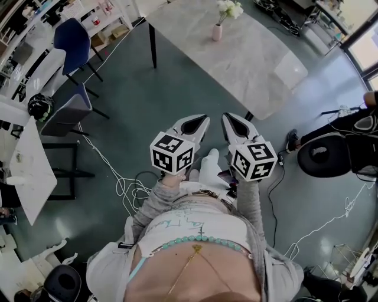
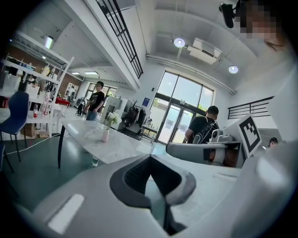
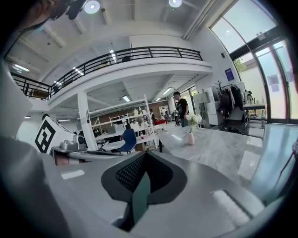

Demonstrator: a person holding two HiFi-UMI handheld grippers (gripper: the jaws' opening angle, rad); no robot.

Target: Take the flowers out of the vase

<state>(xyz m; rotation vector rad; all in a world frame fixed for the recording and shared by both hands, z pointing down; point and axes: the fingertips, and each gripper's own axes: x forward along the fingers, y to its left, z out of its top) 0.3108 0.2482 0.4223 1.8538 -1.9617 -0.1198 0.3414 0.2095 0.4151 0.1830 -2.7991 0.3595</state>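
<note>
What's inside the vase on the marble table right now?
White flowers stand in the pink vase, with the blooms above its rim. The vase's opaque wall hides the lower stems, and whether there is any water inside cannot be seen.

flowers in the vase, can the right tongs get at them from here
Probably not yet: the flowers stand in the vase far along the table, while the right tongs, shut, hang well short over the floor. Nothing blocks the way.
</note>
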